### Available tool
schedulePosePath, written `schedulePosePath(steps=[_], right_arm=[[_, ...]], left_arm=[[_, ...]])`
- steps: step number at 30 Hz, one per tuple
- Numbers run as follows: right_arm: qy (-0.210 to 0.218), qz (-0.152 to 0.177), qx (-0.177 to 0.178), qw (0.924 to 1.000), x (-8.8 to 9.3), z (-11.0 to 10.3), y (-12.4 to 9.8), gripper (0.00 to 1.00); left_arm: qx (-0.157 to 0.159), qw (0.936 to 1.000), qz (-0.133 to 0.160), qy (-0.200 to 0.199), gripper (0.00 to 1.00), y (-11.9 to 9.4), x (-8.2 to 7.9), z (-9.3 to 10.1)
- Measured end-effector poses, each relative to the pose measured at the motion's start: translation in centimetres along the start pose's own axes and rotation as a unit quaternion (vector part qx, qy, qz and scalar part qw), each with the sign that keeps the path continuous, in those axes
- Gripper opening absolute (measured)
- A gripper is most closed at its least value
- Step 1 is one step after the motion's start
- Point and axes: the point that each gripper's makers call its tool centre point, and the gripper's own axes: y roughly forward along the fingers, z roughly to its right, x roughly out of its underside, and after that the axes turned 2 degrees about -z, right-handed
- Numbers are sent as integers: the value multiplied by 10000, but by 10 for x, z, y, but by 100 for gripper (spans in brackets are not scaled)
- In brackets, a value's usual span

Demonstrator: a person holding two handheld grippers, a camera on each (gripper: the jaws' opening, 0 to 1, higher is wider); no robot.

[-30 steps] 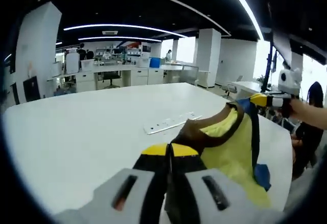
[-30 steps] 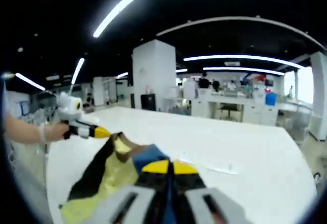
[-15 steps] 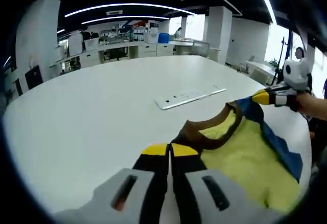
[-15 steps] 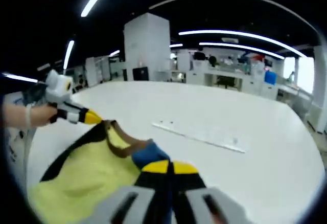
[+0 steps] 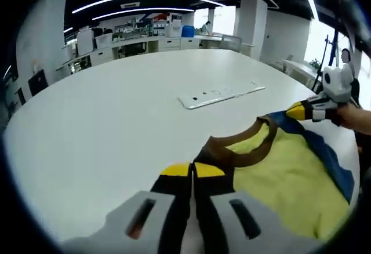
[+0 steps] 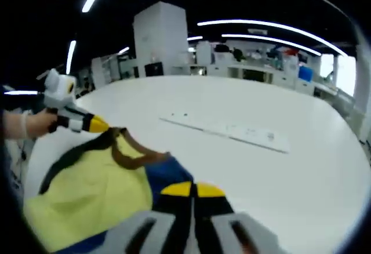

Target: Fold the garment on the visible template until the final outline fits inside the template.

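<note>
A yellow garment (image 5: 278, 173) with a brown collar (image 5: 232, 152) and blue sleeves is stretched between both grippers over the white table (image 5: 104, 120). My left gripper (image 5: 192, 170) is shut on the fabric next to the collar. In the left gripper view the right gripper (image 5: 297, 112) holds the other shoulder, at the blue sleeve. In the right gripper view the garment (image 6: 93, 190) spreads to the lower left. My right gripper (image 6: 192, 189) is shut on its blue part (image 6: 165, 173), and the left gripper (image 6: 95, 125) pinches the far shoulder.
A flat white strip (image 5: 220, 94) lies on the table beyond the garment, and the same strip (image 6: 232, 131) shows in the right gripper view. A person's hand (image 6: 29, 123) holds the left gripper. Office desks (image 5: 145, 39) and a white pillar (image 6: 159, 42) stand far behind.
Both views have tipped down toward the table. The garment, hanging bunched off the table edge a second ago, is now lower and spread wider between the two grippers.
</note>
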Motion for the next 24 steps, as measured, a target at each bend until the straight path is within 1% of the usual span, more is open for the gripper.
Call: schedulePosePath(steps=[3, 4, 6, 7, 8, 10, 11, 13, 16, 17, 19, 20, 22, 24], right_arm=[[-62, -28, -12, 10000, 2, 0, 2, 0], [-62, -36, -36, 10000, 3, -1, 1, 0], [-81, 1, -48, 10000, 1, -2, -2, 0], [-60, 11, -66, 10000, 0, -2, -2, 0], [-27, 27, -85, 10000, 0, -3, -3, 2], [-17, 47, -133, 9999, -2, -8, -9, 9], [-69, 54, -156, 9998, -3, -9, -9, 14], [-111, 85, -196, 9997, -4, -11, -12, 19], [-44, 147, -269, 9995, -7, -12, -17, 25], [-46, 152, -286, 9995, -6, -14, -21, 29], [-115, 136, -307, 9994, -4, -18, -27, 39], [-145, 134, -308, 9993, -3, -19, -30, 47], [-206, 141, -357, 9991, -1, -25, -39, 57], [-280, 127, -403, 9987, 1, -29, -46, 68]], left_arm=[[84, 9999, 99, 88, 0, -1, -3, 4], [114, 9997, 120, 178, 0, -1, -4, 5], [93, 9993, 184, 318, 0, -3, -7, 5], [113, 9992, 205, 321, 0, -4, -8, 6], [142, 9991, 228, 320, 0, -4, -9, 7], [162, 9988, 264, 369, 0, -5, -10, 8], [167, 9987, 273, 408, 4, -6, -11, 9], [140, 9979, 362, 525, 13, -11, -15, 11], [187, 9968, 465, 626, 30, -19, -17, 19], [192, 9963, 490, 684, 38, -21, -18, 20], [224, 9954, 529, 769, 49, -29, -16, 27], [245, 9949, 550, 814, 54, -32, -16, 29], [303, 9945, 583, 810, 62, -39, -17, 34], [371, 9942, 602, 806, 75, -46, -14, 39]])
